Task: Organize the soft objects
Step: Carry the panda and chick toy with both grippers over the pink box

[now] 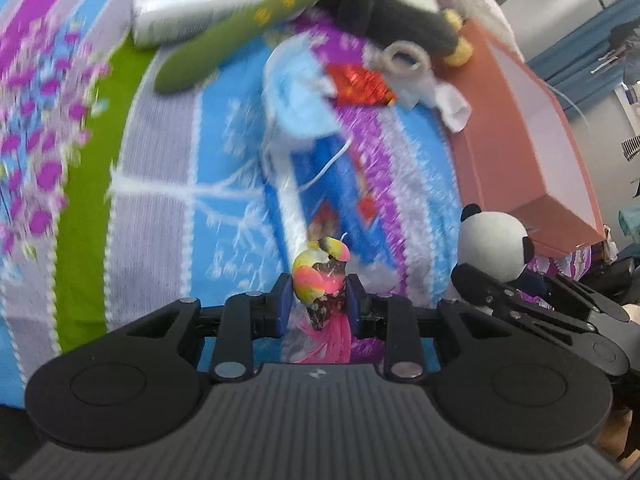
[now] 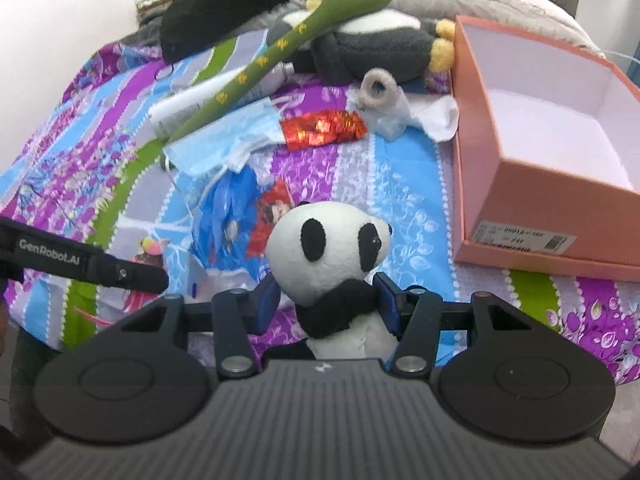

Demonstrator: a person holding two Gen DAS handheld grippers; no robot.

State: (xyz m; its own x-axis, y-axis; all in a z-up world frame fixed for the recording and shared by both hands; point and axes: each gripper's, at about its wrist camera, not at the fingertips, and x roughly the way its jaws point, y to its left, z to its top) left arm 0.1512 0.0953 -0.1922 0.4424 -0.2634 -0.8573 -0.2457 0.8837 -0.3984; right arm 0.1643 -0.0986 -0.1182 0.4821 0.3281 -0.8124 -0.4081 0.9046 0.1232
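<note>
Both tongs loaded over the bed, open orange box off to the right.

The right tongs (image 2: 326, 300) are clamped on a panda plush (image 2: 328, 248), upright, head facing away; the left tongs (image 1: 320, 296) pinch a small pink-and-yellow soft toy (image 1: 320, 276). The orange box (image 2: 500, 200) lies ahead and right of both, its long axis running away from the cameras, and the right hand looks nearer to it. The left tool's arm reads "GenRobot.AI"; the box's end label (image 2: 528, 240) is too blurred to read.
</note>
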